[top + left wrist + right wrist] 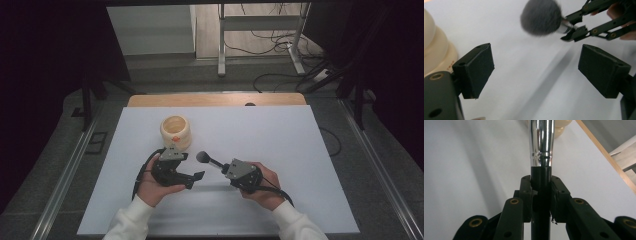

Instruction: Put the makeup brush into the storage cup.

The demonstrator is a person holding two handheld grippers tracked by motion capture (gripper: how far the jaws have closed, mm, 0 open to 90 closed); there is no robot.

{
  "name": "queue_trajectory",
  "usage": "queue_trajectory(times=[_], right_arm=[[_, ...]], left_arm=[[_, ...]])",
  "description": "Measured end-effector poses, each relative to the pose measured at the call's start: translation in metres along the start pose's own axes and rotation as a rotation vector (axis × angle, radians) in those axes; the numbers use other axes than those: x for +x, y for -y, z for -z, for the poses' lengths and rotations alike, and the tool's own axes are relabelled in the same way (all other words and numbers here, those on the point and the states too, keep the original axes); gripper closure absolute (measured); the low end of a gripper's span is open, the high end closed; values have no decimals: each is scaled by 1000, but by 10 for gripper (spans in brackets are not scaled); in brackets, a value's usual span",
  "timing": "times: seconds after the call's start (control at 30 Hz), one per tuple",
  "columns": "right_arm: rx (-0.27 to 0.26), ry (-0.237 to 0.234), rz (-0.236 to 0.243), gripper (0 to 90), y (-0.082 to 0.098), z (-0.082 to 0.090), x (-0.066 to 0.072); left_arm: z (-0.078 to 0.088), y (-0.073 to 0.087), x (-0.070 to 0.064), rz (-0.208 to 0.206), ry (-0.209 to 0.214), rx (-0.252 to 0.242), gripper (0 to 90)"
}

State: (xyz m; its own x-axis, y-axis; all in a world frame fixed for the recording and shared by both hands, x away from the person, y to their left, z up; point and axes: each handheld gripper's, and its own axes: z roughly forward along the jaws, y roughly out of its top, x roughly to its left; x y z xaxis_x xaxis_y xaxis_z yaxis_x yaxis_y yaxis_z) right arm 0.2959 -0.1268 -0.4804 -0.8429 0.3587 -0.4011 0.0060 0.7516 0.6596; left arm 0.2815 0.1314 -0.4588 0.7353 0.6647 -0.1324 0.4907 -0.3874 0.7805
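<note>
A makeup brush with a dark fluffy head, chrome ferrule and black handle is held above the white table. My right gripper is shut on its handle, and in the right gripper view the black handle sits clamped between the jaws with the chrome ferrule rising above. The brush head hangs ahead of my left gripper, whose jaws stand wide apart with nothing between them. That left gripper lies low on the table, just below a cream ribbed holder.
A white sheet covers the table, with a wooden strip along its far edge. Beyond it are grey floor, cables and a metal desk frame. The cream holder's side shows at the left of the left gripper view.
</note>
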Motion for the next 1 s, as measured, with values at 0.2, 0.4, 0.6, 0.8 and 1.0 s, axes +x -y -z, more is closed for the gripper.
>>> queue_trajectory(times=[0.2, 0.4, 0.6, 0.8, 1.0], right_arm=[[-17, -7, -26, 744, 1, 3, -3], [-23, -9, -38, 744, 2, 4, -4], [-27, -4, -50, 744, 3, 6, -6], [-33, 5, -55, 744, 4, 7, -8], [-36, 11, -60, 744, 4, 9, -9]], left_arm=[[4, 8, 3, 10, -26, 2, 141], [7, 19, 7, 23, -40, 11, 138], [10, 31, 12, 50, -51, 26, 138], [12, 38, 15, 55, -67, 30, 139], [14, 47, 20, 65, -89, 39, 140]])
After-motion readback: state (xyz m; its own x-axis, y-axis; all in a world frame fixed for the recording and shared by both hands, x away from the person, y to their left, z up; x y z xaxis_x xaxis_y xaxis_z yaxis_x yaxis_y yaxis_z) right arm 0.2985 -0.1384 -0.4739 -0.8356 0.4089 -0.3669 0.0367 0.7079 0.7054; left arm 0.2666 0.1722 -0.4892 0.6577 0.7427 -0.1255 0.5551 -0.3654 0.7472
